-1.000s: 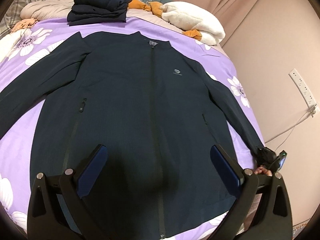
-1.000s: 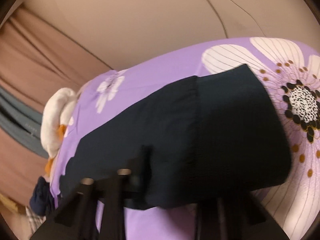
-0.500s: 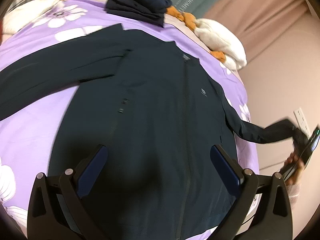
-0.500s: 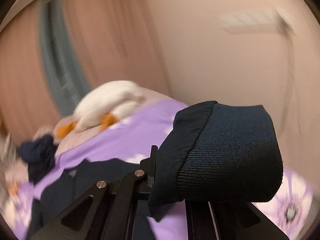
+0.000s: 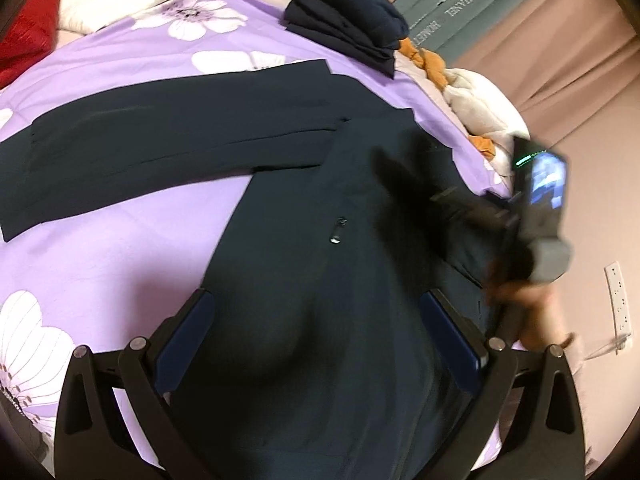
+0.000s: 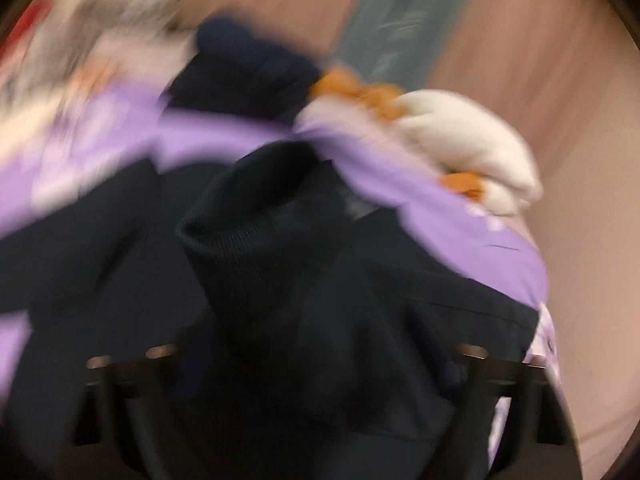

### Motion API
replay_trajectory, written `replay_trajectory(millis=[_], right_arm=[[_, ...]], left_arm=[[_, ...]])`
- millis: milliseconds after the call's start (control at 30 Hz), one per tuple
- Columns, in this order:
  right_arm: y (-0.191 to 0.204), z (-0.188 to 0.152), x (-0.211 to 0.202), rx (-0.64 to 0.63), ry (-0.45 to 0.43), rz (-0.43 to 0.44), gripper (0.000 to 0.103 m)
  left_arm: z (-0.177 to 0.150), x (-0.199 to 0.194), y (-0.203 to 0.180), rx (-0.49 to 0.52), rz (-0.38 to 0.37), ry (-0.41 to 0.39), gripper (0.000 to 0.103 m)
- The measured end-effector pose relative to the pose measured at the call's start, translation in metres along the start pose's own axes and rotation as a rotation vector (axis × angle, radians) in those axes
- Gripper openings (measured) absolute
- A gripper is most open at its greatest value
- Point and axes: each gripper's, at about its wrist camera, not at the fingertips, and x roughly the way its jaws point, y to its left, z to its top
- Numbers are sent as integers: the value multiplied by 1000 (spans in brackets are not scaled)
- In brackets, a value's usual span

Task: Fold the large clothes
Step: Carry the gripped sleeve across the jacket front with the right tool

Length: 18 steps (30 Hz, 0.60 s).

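Navy jacket (image 5: 320,280) is spread flat on the purple bedsheet (image 5: 120,248), filling the middle of the left wrist frame, one sleeve stretched out to the left. The left gripper (image 5: 320,336) hovers wide open over the hem, empty. The right gripper (image 6: 316,364) is opening, its ribbed cuff (image 6: 256,236) slipping free mid-frame, so that sleeve could land bunched or crooked across the chest.

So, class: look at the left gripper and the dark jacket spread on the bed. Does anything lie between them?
Nothing visible does. The left gripper hangs open right above the jacket, with only dark fabric showing between its fingers. The right gripper is off to the side, over the jacket's chest, not in the way.
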Motion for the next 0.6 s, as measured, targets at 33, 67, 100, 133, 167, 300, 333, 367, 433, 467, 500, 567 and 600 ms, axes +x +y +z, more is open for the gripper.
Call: replay_trajectory(millis=[33, 67, 100, 133, 167, 300, 333, 367, 433, 467, 500, 567, 600], right_arm=[[18, -10, 5, -60, 13, 26, 91], [28, -17, 4, -100, 13, 50, 91], [39, -28, -1, -146, 3, 92, 91], [45, -30, -5, -179, -9, 125, 91], [49, -42, -18, -222, -42, 167, 91], [35, -57, -52, -259, -116, 225, 91], [28, -62, -57, -239, -119, 238, 91], [15, -68, -62, -205, -115, 250, 91], [-16, -77, -61, -107, -96, 266, 91], [-31, -82, -60, -48, -82, 271, 91], [-45, -85, -53, 2, -67, 274, 91], [-68, -100, -54, 111, -33, 267, 91], [-83, -110, -53, 171, -17, 258, 92]], left_arm=[[0, 1, 2, 2, 6, 1, 103], [0, 2, 4, 3, 13, 3, 103], [1, 3, 5, 2, 16, 4, 103], [3, 5, 6, -1, 17, 7, 103], [4, 8, 7, -6, 14, 11, 103], [13, 23, -1, 3, -24, 22, 103], [16, 29, -5, 7, -38, 30, 103], [20, 34, -8, 9, -57, 39, 103], [28, 45, -17, 14, -89, 53, 103], [32, 50, -21, 16, -93, 58, 103], [36, 56, -26, 19, -88, 62, 103], [45, 68, -33, 20, -77, 68, 103], [51, 74, -36, 17, -82, 71, 102]])
